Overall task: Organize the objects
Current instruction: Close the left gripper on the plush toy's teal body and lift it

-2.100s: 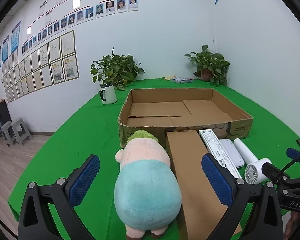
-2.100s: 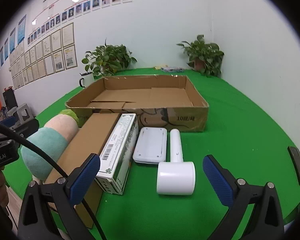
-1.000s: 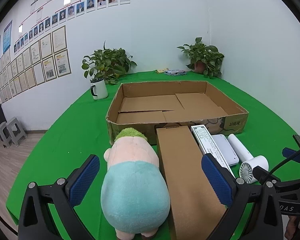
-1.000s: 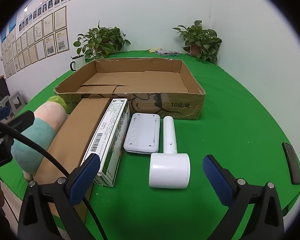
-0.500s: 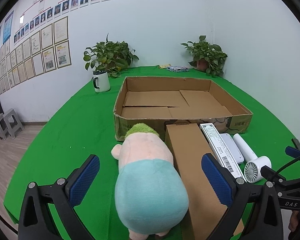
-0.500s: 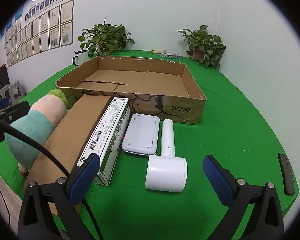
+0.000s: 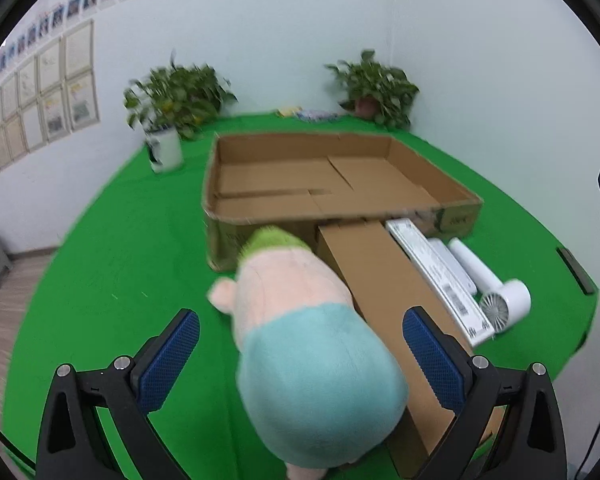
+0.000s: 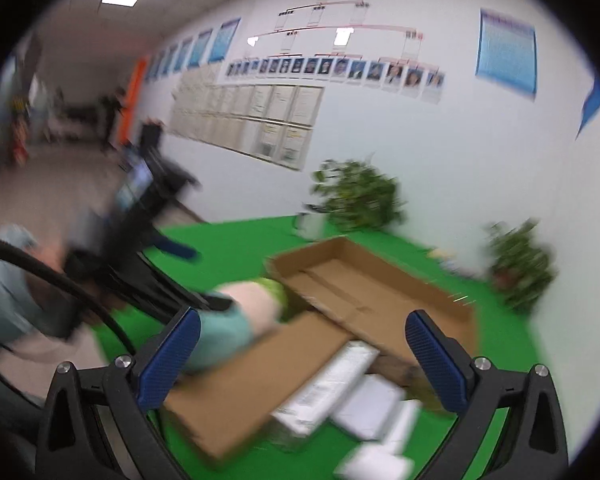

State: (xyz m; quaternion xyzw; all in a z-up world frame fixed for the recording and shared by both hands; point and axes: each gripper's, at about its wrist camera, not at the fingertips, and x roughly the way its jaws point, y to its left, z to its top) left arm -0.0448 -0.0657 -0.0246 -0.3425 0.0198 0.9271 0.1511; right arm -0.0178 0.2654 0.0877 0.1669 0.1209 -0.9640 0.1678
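Left tool (image 7: 300, 344): released, jaws spread wide either side of the plush toy (image 7: 308, 344); pads not touching it. The toy's teal rear sits between the fingers.
Right tool (image 8: 300, 348): released, nothing between the jaws. View heavily blurred and aimed high, toward the wall and the far part of the surface; it hangs above the brown carton.
Progress: judged as the start. Nothing is packed yet; every loose item lies outside the tray.
Cardboard tray (image 7: 452, 184): large, shallow, open-topped, on the green surface (image 7: 112, 248). Only its own bottom flaps show inside; no objects in it.
Plush toy: lying on the surface just near of the tray's near-left corner, green tuft pointing at the tray wall, right flank against the brown carton.
Brown carton (image 7: 384, 280): long, closed, far end at the tray's near wall.
White barcode box (image 7: 440, 276): long, lying along the carton's right side.
White flat device (image 7: 454, 266): right of the barcode box, mostly hidden by it.
White handheld fan (image 7: 500, 300): rightmost, grille facing near.
Dark slim object (image 7: 576, 270): apart, at the right edge; type not clear.
Left to do: all five grouped items into the tray; the plush looks first in line.
Background: white mug (image 7: 165, 152) and two potted plants at the far side.
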